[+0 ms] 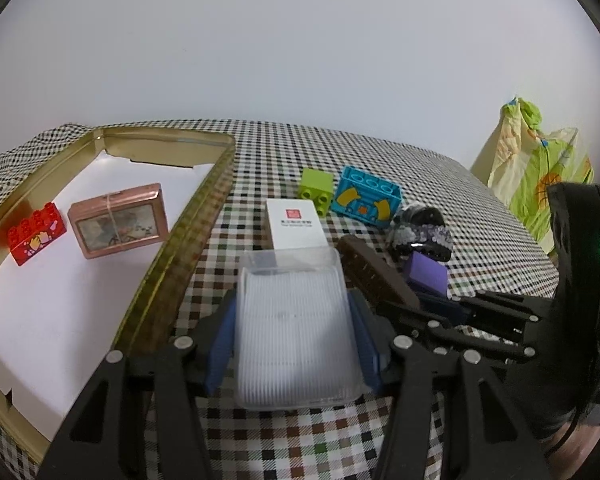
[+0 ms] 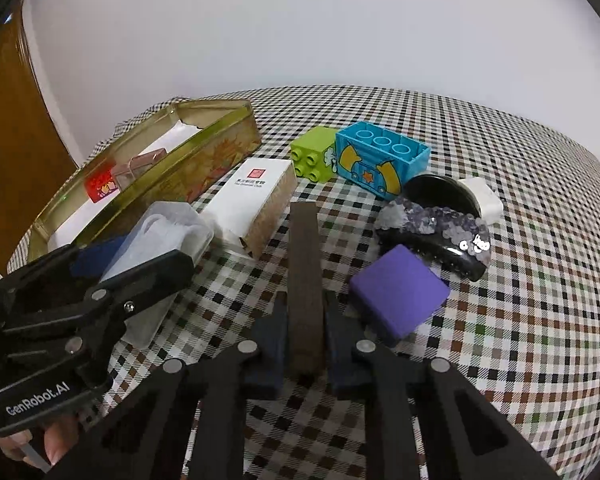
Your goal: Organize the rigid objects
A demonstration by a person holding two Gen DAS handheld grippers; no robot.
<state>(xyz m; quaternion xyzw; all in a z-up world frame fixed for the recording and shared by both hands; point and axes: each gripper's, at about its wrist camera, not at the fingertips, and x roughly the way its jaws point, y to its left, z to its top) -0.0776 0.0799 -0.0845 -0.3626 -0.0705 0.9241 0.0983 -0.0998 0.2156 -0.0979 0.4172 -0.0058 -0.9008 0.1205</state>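
Tin: open on the checked cloth, a red brick inside.
Clear box: pinched in the left gripper, beside the tin.
Dark bar: clamped by the right gripper, just beside a purple block.

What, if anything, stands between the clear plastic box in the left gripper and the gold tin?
Nothing visible does. The clear plastic box sits right beside the gold tin, whose near wall is the only thing to lift over; only checked cloth lies between them.

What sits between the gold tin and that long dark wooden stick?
The white card box and the clear plastic case held by the left gripper lie between tin and stick, clearest in the right wrist view.
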